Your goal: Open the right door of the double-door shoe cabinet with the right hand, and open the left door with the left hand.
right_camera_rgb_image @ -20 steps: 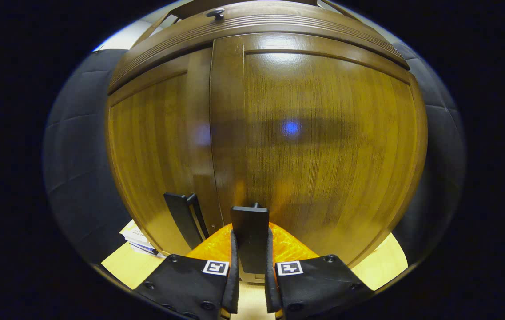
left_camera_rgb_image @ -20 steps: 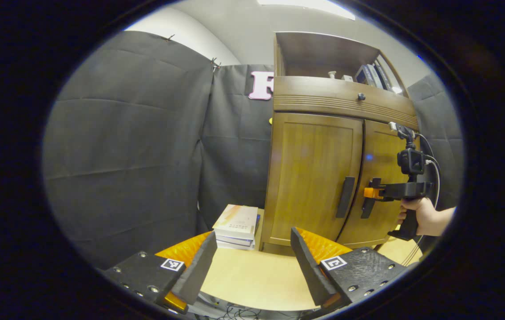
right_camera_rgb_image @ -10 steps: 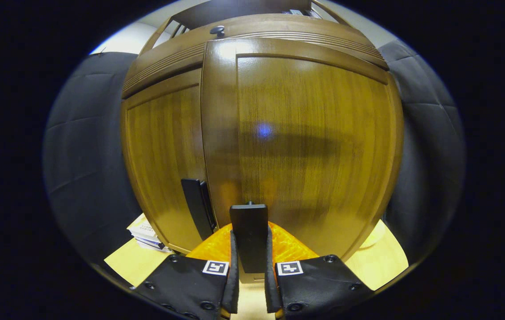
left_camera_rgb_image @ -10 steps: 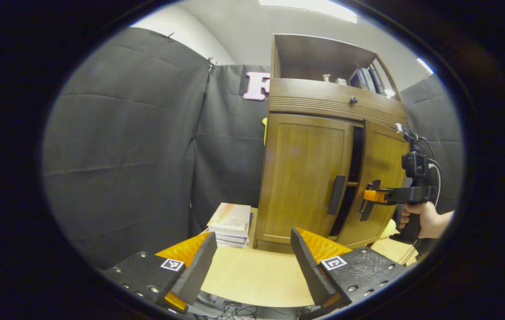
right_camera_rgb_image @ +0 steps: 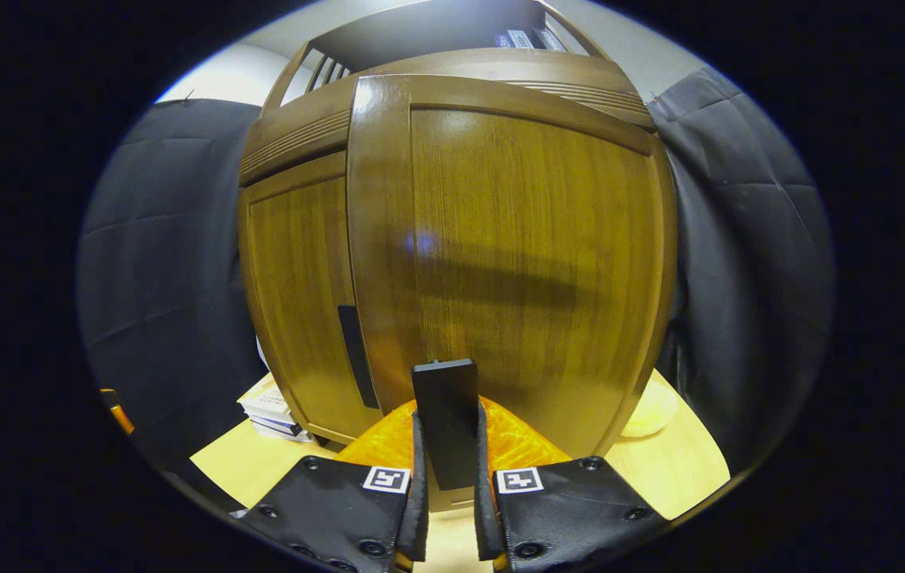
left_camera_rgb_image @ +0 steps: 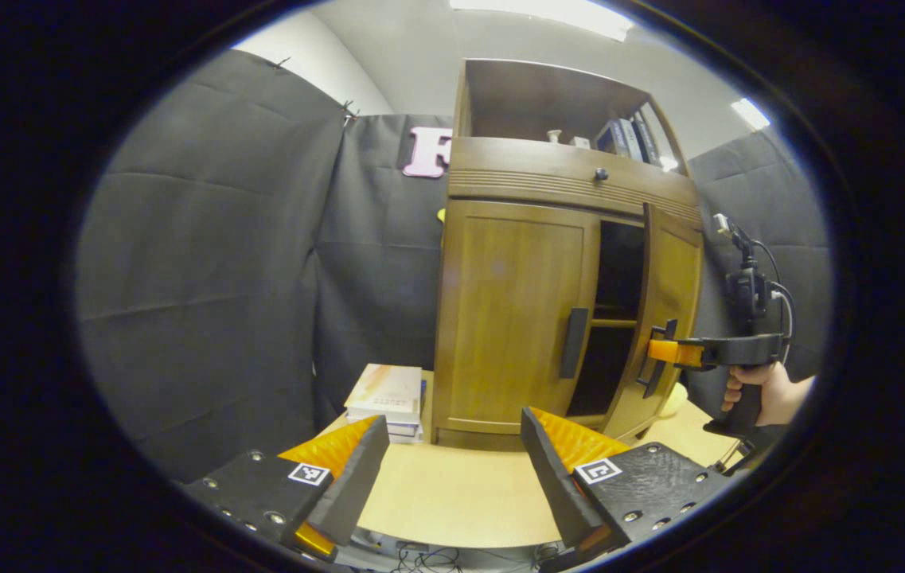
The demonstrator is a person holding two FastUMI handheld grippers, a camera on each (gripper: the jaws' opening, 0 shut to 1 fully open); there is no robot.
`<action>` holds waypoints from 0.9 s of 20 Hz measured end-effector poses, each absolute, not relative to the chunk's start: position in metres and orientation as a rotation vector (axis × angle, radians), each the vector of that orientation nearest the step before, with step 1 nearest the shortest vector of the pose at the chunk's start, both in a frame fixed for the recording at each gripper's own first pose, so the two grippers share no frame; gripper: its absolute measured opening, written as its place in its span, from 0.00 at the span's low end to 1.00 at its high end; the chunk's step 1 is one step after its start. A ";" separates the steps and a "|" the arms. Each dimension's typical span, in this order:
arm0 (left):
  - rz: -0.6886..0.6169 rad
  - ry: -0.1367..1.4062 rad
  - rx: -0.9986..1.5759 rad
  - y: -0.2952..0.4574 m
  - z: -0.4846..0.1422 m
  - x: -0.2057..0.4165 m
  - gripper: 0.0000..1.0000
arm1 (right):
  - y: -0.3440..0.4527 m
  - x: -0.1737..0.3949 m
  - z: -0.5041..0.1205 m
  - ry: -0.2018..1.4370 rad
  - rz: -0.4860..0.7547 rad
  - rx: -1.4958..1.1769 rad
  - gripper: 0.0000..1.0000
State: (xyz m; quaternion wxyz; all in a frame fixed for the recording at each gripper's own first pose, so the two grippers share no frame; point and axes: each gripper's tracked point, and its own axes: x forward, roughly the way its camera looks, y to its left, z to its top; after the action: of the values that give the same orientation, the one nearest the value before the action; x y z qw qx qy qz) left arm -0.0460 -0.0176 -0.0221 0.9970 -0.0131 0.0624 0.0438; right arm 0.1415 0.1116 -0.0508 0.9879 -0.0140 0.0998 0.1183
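Your right gripper (right_camera_rgb_image: 449,509) is clamped on the right door's handle (right_camera_rgb_image: 446,422), both fingers pressing its dark bar from either side, dead centre at six o'clock in the right gripper view. The right door (right_camera_rgb_image: 516,263) stands swung partway out, its leading edge proud of the left door (right_camera_rgb_image: 297,294), whose own handle (right_camera_rgb_image: 350,354) sits at about eight o'clock. From the left gripper view, the shoe cabinet (left_camera_rgb_image: 563,183) stands on the pale table (left_camera_rgb_image: 452,493) at roughly two o'clock, with a dark gap open between the two doors and a shelf visible inside. Your right hand (left_camera_rgb_image: 754,394) holds its tool out at three o'clock. Your left gripper (left_camera_rgb_image: 452,469) hangs low at six o'clock, fingers spread wide with nothing between them, well apart from the shut left door. A stack of books (left_camera_rgb_image: 387,398) lies just beside the cabinet's left foot.
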 end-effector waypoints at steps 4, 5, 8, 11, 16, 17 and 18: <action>0.020 0.122 -0.009 -0.035 -0.019 -0.041 0.96 | 0.099 0.127 -0.048 0.190 0.224 -0.021 0.25; 0.005 0.121 -0.004 -0.040 -0.019 -0.040 0.96 | 0.093 0.119 -0.049 0.189 0.223 -0.017 0.25; -0.036 0.117 -0.007 -0.052 -0.018 -0.035 0.96 | 0.081 0.105 -0.049 0.187 0.219 -0.009 0.25; -0.073 0.114 -0.027 -0.065 -0.019 -0.034 0.96 | 0.070 0.095 -0.046 0.184 0.211 -0.001 0.25; -0.148 0.120 -0.044 -0.093 -0.015 -0.032 0.96 | 0.050 0.080 -0.044 0.214 0.194 0.004 0.24; -0.158 0.109 -0.037 -0.095 -0.014 -0.029 0.96 | 0.046 0.078 -0.045 0.217 0.200 0.001 0.24; -0.164 0.104 -0.030 -0.099 -0.013 -0.024 0.96 | 0.042 0.076 -0.044 0.221 0.206 0.005 0.24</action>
State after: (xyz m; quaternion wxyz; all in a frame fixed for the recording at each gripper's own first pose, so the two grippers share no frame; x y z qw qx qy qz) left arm -0.0240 -0.0989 -0.0127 0.9952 -0.0150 0.0518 -0.0817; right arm 0.0760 0.0422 -0.0441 0.9886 0.0024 0.1101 0.1028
